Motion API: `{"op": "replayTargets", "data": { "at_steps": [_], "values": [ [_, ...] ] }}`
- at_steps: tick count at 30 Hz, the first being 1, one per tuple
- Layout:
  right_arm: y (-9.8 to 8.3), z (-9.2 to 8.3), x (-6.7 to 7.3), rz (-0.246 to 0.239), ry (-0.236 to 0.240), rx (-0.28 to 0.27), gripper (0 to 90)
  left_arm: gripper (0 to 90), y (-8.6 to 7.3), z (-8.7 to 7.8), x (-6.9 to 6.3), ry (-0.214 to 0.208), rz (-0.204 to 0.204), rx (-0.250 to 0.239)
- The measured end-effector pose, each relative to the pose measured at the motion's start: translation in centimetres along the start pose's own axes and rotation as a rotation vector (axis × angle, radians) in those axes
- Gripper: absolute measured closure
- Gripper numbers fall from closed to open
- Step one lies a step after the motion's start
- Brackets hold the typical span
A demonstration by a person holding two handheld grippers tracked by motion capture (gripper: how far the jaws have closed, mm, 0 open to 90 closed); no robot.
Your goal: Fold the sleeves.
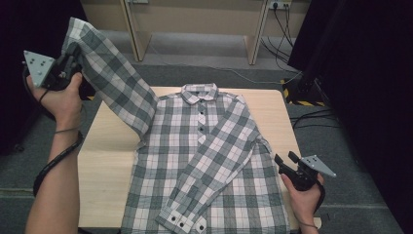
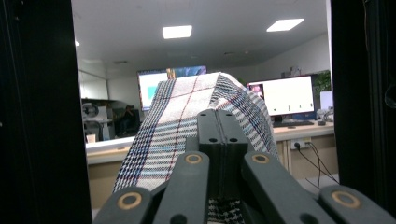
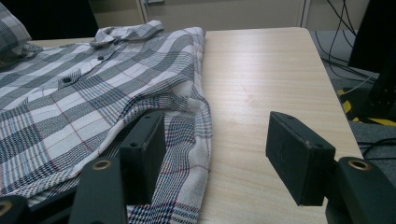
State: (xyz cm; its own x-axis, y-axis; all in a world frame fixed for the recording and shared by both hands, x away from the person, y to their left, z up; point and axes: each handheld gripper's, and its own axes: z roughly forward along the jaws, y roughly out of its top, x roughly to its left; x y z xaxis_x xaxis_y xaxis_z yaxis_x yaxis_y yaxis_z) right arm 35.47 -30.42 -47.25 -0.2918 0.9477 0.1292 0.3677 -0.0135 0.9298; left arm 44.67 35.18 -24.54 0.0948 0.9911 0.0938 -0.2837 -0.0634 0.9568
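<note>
shirt (image 1: 204,161) in grey and white check lies flat on the wooden surface (image 1: 104,146), front up and buttoned, collar at the far edge and hem at the near edge. nearest to the person, the right claw (image 1: 286,161) waits just beside the shirt's right side edge, jaws released and wide, nothing between them; in the right gripper view one jaw stands over the cloth edge and the other over bare wood. the right sleeve (image 1: 214,168) is already folded across the front, its cuff near the hem.

farther away and higher, the left claw (image 1: 75,53) is clenched on the end of the left sleeve (image 1: 114,85), and in the left gripper view the cloth (image 2: 187,121) hangs over the closed jaws. this sleeve is stretched in the air, its long axis running from the claw down and to the right, toward the shoulder.

i judge that the coming move turns on this line: the shirt body lies to the right of and below the left claw, so the sleeve must travel across in that direction. the left hand is the one in charge.
</note>
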Motion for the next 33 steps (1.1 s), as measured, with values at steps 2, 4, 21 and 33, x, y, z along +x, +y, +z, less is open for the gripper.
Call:
{"op": "replayTargets", "data": {
  "at_steps": [2, 4, 21, 33],
  "values": [
    [0.0, 0.0, 0.0, 0.0, 0.0, 0.0, 38.7, 89.2, 0.6, 0.0, 0.1, -0.001, 0.005, -0.012],
    [0.0, 0.0, 0.0, 0.0, 0.0, 0.0, 38.7, 89.2, 1.0, -0.1, 0.2, 0.0, 0.008, -0.018],
    [0.0, 0.0, 0.0, 0.0, -0.003, 0.0, 38.7, 89.2, 2.4, -0.7, 0.1, -0.018, 0.01, -0.068],
    [0.0, 0.0, 0.0, 0.001, -0.005, 0.0, 38.7, 89.2, 3.3, -2.2, -3.7, -0.178, 0.03, -0.111]
  ]
}}
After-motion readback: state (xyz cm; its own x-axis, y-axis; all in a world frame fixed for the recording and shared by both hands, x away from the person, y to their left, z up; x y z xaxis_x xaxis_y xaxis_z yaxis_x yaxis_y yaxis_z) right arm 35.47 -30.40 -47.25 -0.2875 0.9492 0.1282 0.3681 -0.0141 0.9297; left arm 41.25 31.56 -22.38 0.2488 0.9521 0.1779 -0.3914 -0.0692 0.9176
